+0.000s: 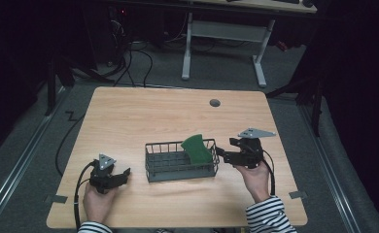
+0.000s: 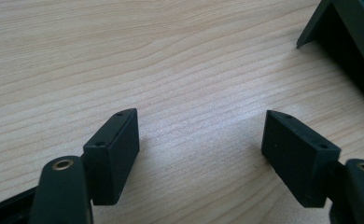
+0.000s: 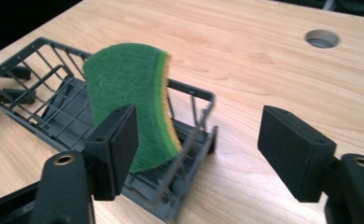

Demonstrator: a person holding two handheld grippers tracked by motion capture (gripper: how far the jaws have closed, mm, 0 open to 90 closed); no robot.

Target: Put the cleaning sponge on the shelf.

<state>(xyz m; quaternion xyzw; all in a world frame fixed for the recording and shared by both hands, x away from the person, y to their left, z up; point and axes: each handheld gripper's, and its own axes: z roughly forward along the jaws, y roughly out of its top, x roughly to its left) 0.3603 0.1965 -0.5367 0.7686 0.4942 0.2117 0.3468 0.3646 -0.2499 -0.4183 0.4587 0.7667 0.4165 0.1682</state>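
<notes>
A dark grey wire basket [image 1: 164, 169] stands on the wooden table [image 1: 144, 116] near its front. A green sponge with a yellow underside [image 1: 196, 148] leans upright in the basket's right end, sticking above the rim [image 3: 133, 102]. My right gripper [image 1: 221, 154] hovers just right of the basket, open, with nothing between its jaws [image 3: 199, 140]. My left gripper [image 1: 124, 175] rests low at the front left, a little left of the basket, open over bare wood [image 2: 201, 144]. A corner of the basket [image 2: 343, 32] shows at that view's upper right.
A round grey cable hole [image 1: 215, 103] sits near the table's far edge, also seen from the right gripper [image 3: 322, 38]. Beyond the table stands a white-legged desk frame [image 1: 224, 43] on grey floor with black cables [image 1: 134, 63]. Striped sleeves [image 1: 270, 216] enter from the bottom.
</notes>
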